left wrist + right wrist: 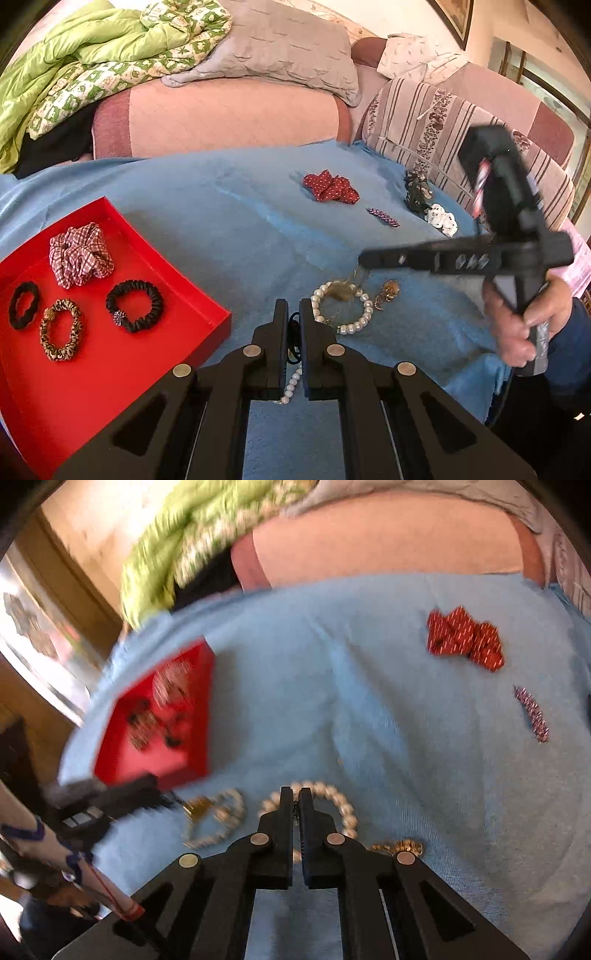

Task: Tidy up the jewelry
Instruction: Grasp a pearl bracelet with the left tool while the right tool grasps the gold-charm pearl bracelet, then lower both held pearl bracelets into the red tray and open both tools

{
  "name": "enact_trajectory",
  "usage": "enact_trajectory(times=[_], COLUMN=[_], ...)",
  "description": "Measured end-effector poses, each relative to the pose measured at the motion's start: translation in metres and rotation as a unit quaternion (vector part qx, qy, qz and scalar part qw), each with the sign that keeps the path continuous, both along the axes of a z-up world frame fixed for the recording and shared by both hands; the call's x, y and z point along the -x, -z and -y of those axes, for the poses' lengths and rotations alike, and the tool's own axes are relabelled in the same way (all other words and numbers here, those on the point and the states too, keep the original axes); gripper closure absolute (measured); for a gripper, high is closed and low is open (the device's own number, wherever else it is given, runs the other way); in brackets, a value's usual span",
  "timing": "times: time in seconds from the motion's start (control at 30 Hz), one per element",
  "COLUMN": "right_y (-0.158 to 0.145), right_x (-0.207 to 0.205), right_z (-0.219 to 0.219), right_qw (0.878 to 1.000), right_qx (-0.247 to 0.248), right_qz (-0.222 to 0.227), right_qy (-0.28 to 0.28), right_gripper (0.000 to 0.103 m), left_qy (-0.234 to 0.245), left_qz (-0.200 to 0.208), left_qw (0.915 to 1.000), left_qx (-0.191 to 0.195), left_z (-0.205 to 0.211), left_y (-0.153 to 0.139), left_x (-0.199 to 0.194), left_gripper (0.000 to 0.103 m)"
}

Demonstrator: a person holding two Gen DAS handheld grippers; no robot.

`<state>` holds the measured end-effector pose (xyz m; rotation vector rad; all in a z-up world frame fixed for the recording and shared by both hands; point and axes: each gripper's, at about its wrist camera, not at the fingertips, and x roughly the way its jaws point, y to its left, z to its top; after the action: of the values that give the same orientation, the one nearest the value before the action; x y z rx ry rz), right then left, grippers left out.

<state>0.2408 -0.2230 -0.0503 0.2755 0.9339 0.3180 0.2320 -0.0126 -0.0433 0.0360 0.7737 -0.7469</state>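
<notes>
on the blue blanket (229, 206) spread over the bed, the loose pieces sit in a rough cluster toward the near edge, probably dumped there so they can be sorted one at a time into the red tray (207, 314) off to the left. that tray already has the soft stuff in it: a plaid scrunchie (79, 260), a black scrunchie (135, 305), a leopard one (61, 329) and a thin black hair tie (23, 304), so it looks like hair things go there first. the left tool (293, 314) is pressed together with a thin dark cord and a short pearl strand (290, 387) between its fingers, pinned low against the blanket, likely to hold the tangle steady. the right tool (295, 801) is also closed, pinching what looks like a fine chain right over the pearl bracelet (343, 808); from the left view something goldish dangles under its tips, so it seems to be teasing one piece out of the knot. a gold pendant (388, 293), a red dotted scrunchie (330, 186), a sparkly clip (383, 218) and a white flower clip (441, 219) still wait farther out, untouched.
</notes>
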Motion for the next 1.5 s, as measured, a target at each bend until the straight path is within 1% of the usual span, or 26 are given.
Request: enact_trajectory(times=[0.07, 0.2, 0.37, 0.43, 0.63, 0.9, 1.13, 1.5], right_y=[-0.009, -0.022, -0.042, -0.054, -0.075, -0.077, -0.077, -0.076], right_x=[0.004, 0.01, 0.017, 0.022, 0.028, 0.024, 0.02, 0.01], right_z=[0.001, 0.002, 0.005, 0.005, -0.003, -0.023, -0.048, -0.102], right_qw=[1.0, 0.999, 0.996, 0.995, 0.991, 0.992, 0.991, 0.99], right_qx=[-0.007, -0.037, -0.051, -0.06, -0.069, -0.069, -0.073, -0.081], right_qz=[0.015, 0.037, 0.068, 0.085, 0.111, 0.108, 0.104, 0.094], right_qy=[-0.001, 0.001, 0.005, 0.005, 0.0, -0.017, -0.033, -0.067], right_gripper=[0.1, 0.1, 0.1, 0.1, 0.1, 0.1, 0.1, 0.1], left_qy=[0.001, 0.0, -0.004, -0.004, -0.009, -0.031, -0.06, -0.119], left_qz=[0.001, 0.004, 0.026, 0.034, 0.049, 0.053, 0.052, 0.049], left_qw=[1.0, 1.0, 0.9996, 0.9993, 0.9984, 0.9975, 0.996, 0.99], left_qx=[-0.001, 0.001, 0.011, 0.018, 0.026, 0.035, 0.041, 0.059], left_z=[0.001, 0.001, -0.002, -0.003, -0.008, -0.026, -0.05, -0.102], left_y=[0.0, -0.002, -0.015, -0.021, -0.031, -0.034, -0.035, -0.036], left_x=[0.0, 0.0, 0.002, 0.004, 0.008, 0.006, 0.001, -0.003], left_gripper=[0.098, 0.098, 0.098, 0.098, 0.098, 0.098, 0.098, 0.098])
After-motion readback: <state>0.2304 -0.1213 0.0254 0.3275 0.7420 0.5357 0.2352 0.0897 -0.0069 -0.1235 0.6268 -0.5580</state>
